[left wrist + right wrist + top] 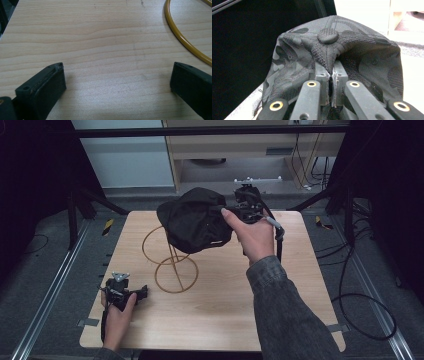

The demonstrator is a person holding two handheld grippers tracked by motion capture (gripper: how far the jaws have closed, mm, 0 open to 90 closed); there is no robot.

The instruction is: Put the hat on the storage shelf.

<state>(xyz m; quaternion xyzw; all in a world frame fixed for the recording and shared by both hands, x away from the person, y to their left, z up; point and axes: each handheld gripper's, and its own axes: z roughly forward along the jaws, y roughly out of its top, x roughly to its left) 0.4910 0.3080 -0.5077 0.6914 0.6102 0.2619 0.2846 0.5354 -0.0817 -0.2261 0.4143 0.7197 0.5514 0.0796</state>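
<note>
Above centre frame, my right gripper (239,211) pinches the black camouflage fabric cap (196,219); I should lower it squarely onto the yellow wire stand (172,257). My left gripper (131,292) rests wide open, lower left.

No text, label, brand, number or sign can be read in any of the views.
</note>
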